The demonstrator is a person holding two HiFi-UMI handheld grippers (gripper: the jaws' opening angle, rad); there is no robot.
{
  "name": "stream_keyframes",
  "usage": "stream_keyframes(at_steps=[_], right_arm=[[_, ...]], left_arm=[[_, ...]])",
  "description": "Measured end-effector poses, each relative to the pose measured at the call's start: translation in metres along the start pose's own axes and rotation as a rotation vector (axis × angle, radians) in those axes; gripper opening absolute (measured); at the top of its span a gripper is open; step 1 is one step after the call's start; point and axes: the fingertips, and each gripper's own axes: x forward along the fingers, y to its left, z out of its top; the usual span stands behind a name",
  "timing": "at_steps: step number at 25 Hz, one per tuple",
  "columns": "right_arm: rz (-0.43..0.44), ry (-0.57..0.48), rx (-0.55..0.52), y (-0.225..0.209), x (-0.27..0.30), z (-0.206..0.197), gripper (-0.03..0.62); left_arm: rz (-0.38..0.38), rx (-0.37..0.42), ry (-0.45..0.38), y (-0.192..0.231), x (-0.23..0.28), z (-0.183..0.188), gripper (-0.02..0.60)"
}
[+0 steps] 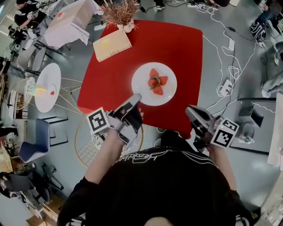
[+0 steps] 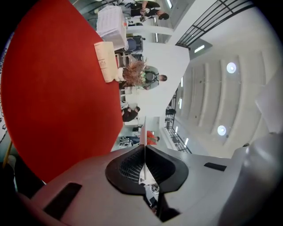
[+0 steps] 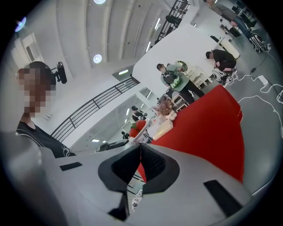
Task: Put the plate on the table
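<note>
Head view shows the plate (image 1: 142,75) over the red worktop (image 1: 172,44), its rim clamped in the jaws of the left gripper (image 1: 136,98). The right gripper (image 1: 189,110), jaws together and empty, sits apart beside it. Set-down looks nearly done; next, the left jaws should open and back away.

The head camera is looking steeply down onto the red worktop (image 1: 110,79), with the left gripper (image 1: 136,98) and right gripper (image 1: 189,110) low in its picture. Each gripper camera is riding close behind its own jaws and looking level across the worktop toward its far edge. The left one is rolled so the red surface (image 2: 57,88) is standing at its left, the right one so the surface (image 3: 212,132) is standing at its right. All three are sharing the dried plant (image 1: 121,11) (image 2: 132,73) (image 3: 163,106) there.
</note>
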Motion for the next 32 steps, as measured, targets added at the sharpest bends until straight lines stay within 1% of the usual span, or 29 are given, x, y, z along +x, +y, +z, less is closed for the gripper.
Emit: stream_keyframes(at_steps=[3, 8, 14, 16, 20, 27, 32], right_arm=[[-0.002, 0.023, 0.007, -0.014, 0.005, 0.002, 0.008], [0.004, 0.042, 0.041, -0.036, 0.010, 0.007, 0.008], [-0.004, 0.060, 0.074, -0.060, 0.009, 0.009, 0.008], [-0.010, 0.069, 0.084, -0.069, 0.009, 0.010, 0.008], [-0.019, 0.079, 0.100, -0.083, 0.008, 0.015, 0.008], [-0.020, 0.104, 0.122, -0.092, 0.013, 0.016, 0.008], [-0.024, 0.124, 0.134, -0.098, 0.016, 0.013, 0.008]], left_arm=[[0.004, 0.013, 0.003, 0.003, 0.023, 0.008, 0.015], [0.015, 0.010, 0.009, 0.007, 0.059, 0.015, 0.015], [0.007, 0.021, 0.018, 0.020, 0.095, 0.019, 0.015], [0.014, 0.030, 0.012, 0.030, 0.105, 0.023, 0.015], [0.046, 0.015, -0.002, 0.059, 0.120, 0.030, 0.015], [0.104, -0.021, -0.024, 0.103, 0.127, 0.040, 0.015], [0.140, -0.016, -0.041, 0.131, 0.132, 0.045, 0.015]])
